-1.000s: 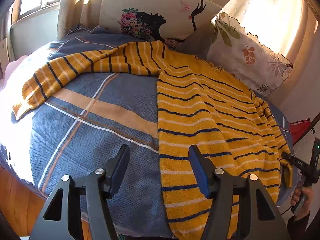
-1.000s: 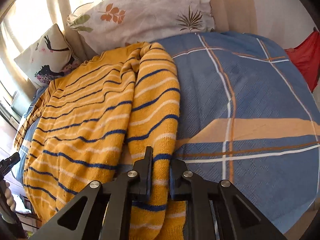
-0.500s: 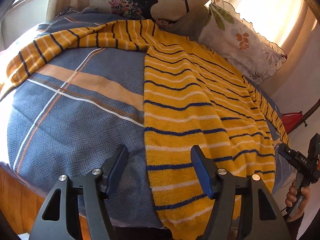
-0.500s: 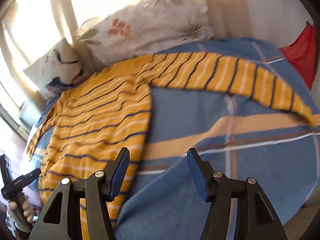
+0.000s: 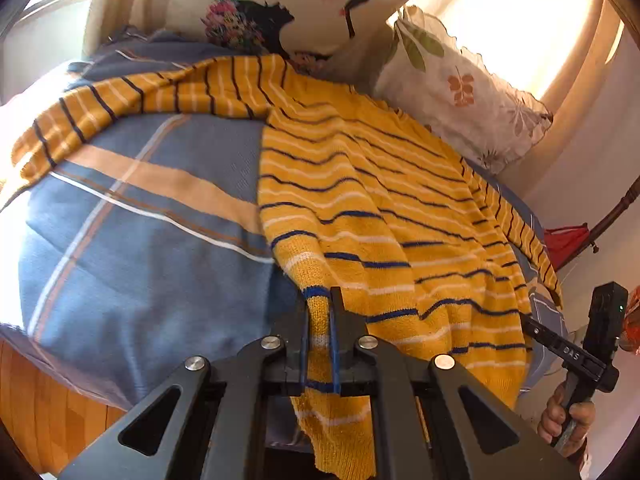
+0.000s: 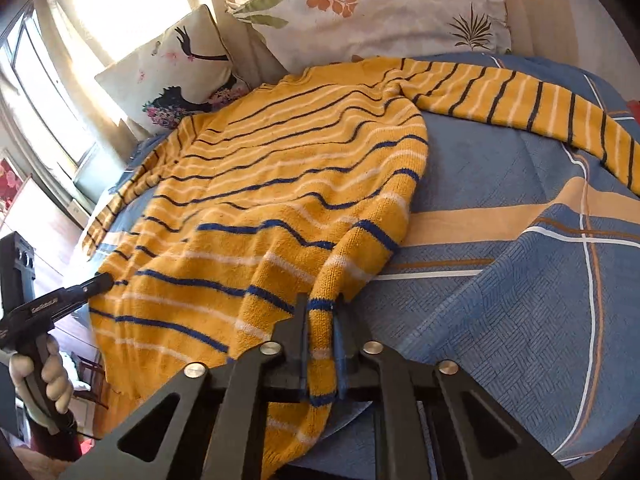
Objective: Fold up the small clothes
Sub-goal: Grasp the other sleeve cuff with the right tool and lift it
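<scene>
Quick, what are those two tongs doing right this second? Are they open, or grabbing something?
Left tongs: closed, pinching the bottom edge of the striped yellow sweater.
Right tongs: closed, pinching the same sweater's bottom edge on its other side.

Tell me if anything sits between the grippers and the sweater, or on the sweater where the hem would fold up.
Nothing visible does. The left gripper and the right gripper are each shut on the sweater at its near hem. The sweater's body lies bare on the blanket; the pillows sit beyond its collar.
</scene>
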Tool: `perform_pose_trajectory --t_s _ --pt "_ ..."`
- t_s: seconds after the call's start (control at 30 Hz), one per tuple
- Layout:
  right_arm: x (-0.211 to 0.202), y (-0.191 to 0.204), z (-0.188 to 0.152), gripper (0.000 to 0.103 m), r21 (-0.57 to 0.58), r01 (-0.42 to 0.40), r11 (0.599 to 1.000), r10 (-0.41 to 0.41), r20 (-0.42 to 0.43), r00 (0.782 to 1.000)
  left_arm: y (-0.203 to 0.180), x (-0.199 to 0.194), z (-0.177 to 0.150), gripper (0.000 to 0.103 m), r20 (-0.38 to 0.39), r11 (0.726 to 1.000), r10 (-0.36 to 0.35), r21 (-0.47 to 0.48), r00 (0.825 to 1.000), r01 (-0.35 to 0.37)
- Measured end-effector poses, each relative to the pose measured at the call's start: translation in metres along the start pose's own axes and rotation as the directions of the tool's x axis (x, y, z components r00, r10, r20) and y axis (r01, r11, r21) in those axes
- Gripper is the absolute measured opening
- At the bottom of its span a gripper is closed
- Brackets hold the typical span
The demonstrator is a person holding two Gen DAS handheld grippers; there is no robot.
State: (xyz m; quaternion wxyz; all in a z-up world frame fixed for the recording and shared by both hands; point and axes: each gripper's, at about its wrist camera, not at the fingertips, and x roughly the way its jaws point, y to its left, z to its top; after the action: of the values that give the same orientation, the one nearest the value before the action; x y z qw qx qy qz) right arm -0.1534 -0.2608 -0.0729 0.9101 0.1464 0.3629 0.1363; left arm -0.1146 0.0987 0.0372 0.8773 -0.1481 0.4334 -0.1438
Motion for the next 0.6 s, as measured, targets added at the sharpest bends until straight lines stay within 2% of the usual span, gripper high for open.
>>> perform_pose_trajectory --t_s 0.1,0.23,0.27,0.33,0.4,0.47,0.53,0.6 --pt "-0.027 0.004 -0.007 0.009 -0.001 -0.058 0.998 0.058 0.038 0.998 0.019 -0.022 0.006 0.008 0.035 0.999 0.032 -0.030 0.999 -0.031" --pt "-0.033 -0.002 -0.023 0.010 0.020 -0.062 0.998 0.061 0.022 0.998 0.037 -0.016 0.002 0.008 -0.002 0.997 0.057 -0.051 0.998 -0.057" --pt "-0.031 -0.009 -0.025 0.011 0.036 -0.059 0.998 0.059 0.022 0.998 0.040 -0.014 0.000 0.009 -0.010 0.996 0.065 -0.055 0.998 -0.065" --pt "-0.034 -0.033 -0.025 0.017 0.136 -0.080 0.987 0.074 0.050 0.996 0.047 -0.014 -0.003 0.010 -0.009 0.996 0.044 -0.072 0.999 -0.044" --pt "-0.043 -0.064 -0.020 0.041 0.251 -0.065 0.966 0.036 0.118 0.992 0.050 -0.022 -0.004 0.024 0.027 0.997 0.036 -0.071 0.999 -0.034" --pt "-0.056 -0.096 -0.013 0.050 0.345 -0.009 0.939 -0.062 0.196 0.979 0.046 -0.034 -0.003 0.055 0.094 0.997 0.051 -0.060 0.994 -0.046" --pt "-0.067 -0.131 -0.006 0.050 0.450 0.034 0.892 -0.160 0.245 0.956 0.038 -0.043 0.000 0.061 0.148 0.998 0.051 -0.045 0.988 -0.045" --pt "-0.075 -0.166 -0.004 0.050 0.558 0.033 0.829 -0.221 0.273 0.936 0.031 -0.044 0.005 0.062 0.163 0.999 0.031 -0.023 0.986 -0.027"
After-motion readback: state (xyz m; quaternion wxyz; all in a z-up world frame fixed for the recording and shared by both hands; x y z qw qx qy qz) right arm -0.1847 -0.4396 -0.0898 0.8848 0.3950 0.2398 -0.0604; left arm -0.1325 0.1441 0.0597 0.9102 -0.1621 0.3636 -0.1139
